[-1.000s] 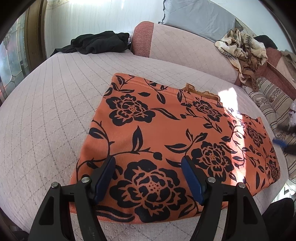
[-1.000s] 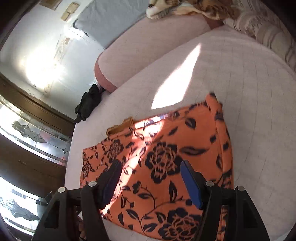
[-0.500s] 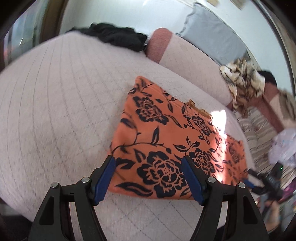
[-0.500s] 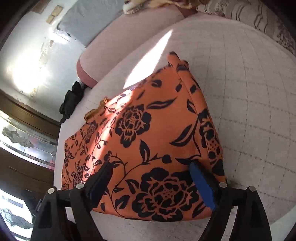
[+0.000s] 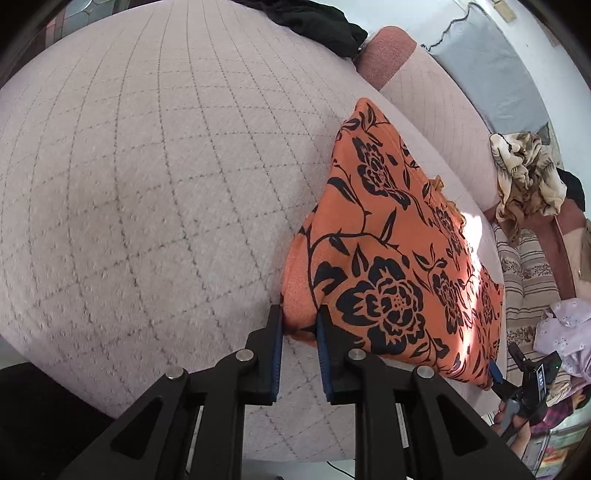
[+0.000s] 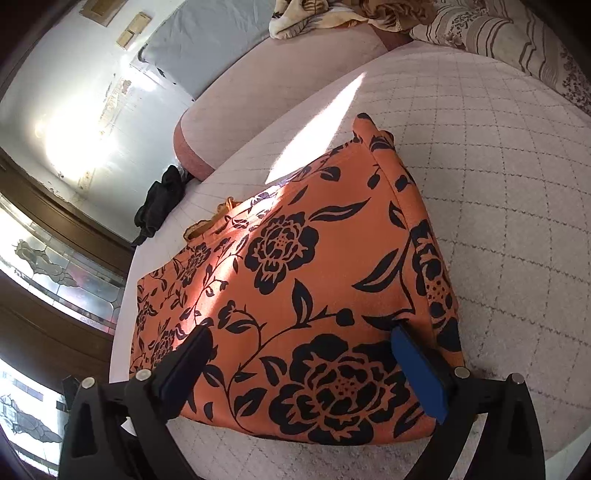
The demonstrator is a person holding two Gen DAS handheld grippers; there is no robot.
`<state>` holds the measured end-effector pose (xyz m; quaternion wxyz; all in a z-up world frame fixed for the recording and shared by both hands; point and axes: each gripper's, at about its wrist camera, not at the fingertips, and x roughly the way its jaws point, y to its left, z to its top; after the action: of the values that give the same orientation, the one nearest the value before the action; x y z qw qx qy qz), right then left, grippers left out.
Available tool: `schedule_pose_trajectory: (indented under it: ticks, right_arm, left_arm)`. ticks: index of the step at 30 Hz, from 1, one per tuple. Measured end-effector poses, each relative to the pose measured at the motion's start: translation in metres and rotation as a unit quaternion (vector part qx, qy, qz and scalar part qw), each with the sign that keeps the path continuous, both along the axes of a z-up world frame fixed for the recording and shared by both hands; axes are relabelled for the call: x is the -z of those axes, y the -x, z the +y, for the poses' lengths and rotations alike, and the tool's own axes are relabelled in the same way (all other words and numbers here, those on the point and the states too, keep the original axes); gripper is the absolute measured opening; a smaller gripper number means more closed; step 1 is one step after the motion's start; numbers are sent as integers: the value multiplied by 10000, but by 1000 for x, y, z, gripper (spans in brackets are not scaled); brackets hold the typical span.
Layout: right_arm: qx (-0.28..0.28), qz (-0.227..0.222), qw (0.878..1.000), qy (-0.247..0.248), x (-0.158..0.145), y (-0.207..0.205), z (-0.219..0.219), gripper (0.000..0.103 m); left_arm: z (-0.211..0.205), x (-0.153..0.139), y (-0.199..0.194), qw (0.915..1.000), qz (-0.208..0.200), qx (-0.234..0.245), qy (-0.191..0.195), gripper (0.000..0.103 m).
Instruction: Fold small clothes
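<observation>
An orange garment with black flowers (image 5: 391,258) lies flat on the pale quilted bed (image 5: 147,184). My left gripper (image 5: 300,325) is shut on the garment's near left corner, which bunches up between the blue pads. In the right wrist view the same garment (image 6: 295,288) fills the middle. My right gripper (image 6: 303,343) is open, its jaws spread wide over the garment's near right corner, low over the cloth. The right gripper's blue tip also shows in the left wrist view (image 5: 494,373) at the garment's far corner.
A black garment (image 5: 317,22) lies at the far end of the bed by a pink bolster (image 5: 384,55). A patterned beige cloth (image 5: 524,173) hangs on the headboard. Striped bedding (image 5: 524,280) and a lilac cloth (image 5: 565,325) lie at the right. The bed edge runs just below both grippers.
My left gripper moved to the garment's left corner and closed on it. My right gripper came lower and closer over the right corner, still open.
</observation>
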<state>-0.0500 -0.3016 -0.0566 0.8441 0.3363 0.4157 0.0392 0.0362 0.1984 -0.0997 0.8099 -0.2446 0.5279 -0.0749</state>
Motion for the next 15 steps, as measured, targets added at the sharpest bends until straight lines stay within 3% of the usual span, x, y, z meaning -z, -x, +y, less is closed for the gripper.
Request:
schedule_pose_trajectory:
  ticks: [3, 5, 8, 12, 15]
  right_arm:
    - [22, -69, 9998, -183, 2, 0, -4, 100]
    - [17, -115, 9996, -270, 2, 1, -6, 101]
    - [-9, -152, 9995, -287, 1, 2, -6, 103]
    - [-28, -166, 9993, -336, 0, 3, -8, 103]
    - [-52, -203, 9988, -450, 1, 4, -12, 103]
  left_arm:
    - [-4, -18, 0, 9997, -115, -83, -210, 23]
    - [-2, -33, -5, 9982, -451, 37, -394, 26]
    - [-9, -46, -35, 9957, -695, 294, -539, 40]
    - [-26, -36, -100, 9927, -588, 684, -805, 40]
    - [-43, -28, -149, 9850, -746, 940, -1238, 32]
